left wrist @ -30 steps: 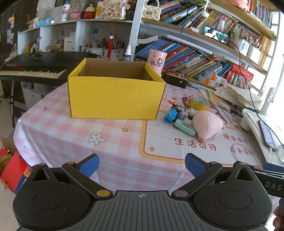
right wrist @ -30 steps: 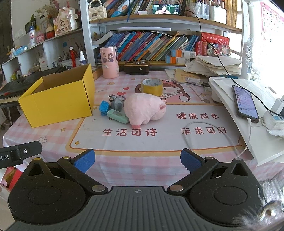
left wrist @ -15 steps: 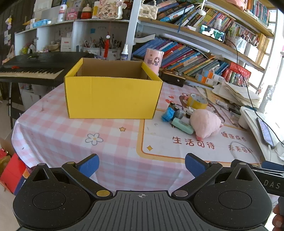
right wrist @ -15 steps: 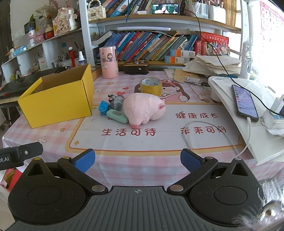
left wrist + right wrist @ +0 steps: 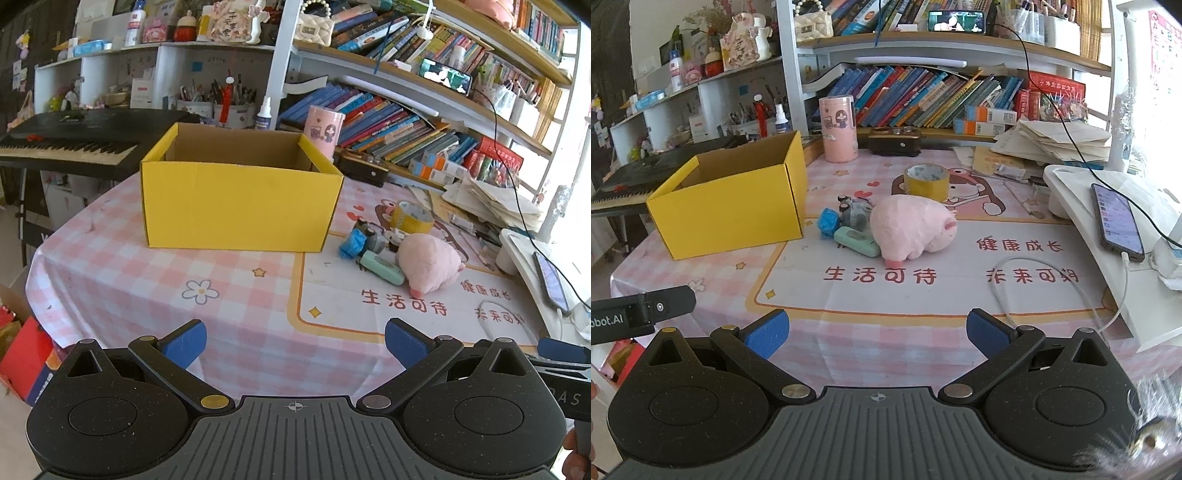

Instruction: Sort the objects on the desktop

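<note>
Both tools hung over the table's near edge, the left gripper (image 5: 294, 341) and right gripper (image 5: 877, 328) spread wide and empty. The pink plush (image 5: 911, 226) lay at twelve o'clock of the right one, the yellow box (image 5: 731, 206) at ten.

Right wrist view: the right gripper (image 5: 875, 334) hovers above the near table edge, blue-padded fingers (image 5: 766, 332) spread wide with nothing between them. Ahead and slightly left lies a pink plush toy (image 5: 910, 229), with a mint-green case (image 5: 856, 242) touching its left side and a blue crumpled item (image 5: 828, 220) just beyond. Farther left stands an open yellow box (image 5: 735, 206). A yellow tape roll (image 5: 926, 181) sits behind the plush. The left gripper's tip (image 5: 646, 312) enters at far left.
</note>
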A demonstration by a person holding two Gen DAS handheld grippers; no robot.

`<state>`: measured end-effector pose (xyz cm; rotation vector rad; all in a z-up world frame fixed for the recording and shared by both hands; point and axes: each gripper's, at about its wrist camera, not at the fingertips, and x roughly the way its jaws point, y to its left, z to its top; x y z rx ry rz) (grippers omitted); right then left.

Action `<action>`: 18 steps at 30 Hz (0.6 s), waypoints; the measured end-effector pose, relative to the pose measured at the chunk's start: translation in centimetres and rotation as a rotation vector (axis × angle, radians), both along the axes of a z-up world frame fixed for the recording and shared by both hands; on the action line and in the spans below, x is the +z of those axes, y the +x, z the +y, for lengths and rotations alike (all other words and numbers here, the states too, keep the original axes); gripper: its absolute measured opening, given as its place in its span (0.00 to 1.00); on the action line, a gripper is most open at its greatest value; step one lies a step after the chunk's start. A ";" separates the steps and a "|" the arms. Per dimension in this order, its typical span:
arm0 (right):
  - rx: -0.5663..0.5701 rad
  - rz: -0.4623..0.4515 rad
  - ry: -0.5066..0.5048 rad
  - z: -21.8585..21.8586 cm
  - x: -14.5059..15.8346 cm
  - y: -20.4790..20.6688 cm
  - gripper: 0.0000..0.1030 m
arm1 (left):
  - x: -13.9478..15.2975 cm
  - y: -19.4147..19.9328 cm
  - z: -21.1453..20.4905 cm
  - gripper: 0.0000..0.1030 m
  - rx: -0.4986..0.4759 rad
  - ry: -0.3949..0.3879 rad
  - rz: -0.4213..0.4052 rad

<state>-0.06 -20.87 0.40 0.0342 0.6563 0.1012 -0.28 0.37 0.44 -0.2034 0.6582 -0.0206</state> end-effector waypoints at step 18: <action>-0.012 -0.020 -0.021 0.4 0.3 -0.3 1.00 | 0.0 -0.2 0.2 1.00 -0.017 -0.011 -0.016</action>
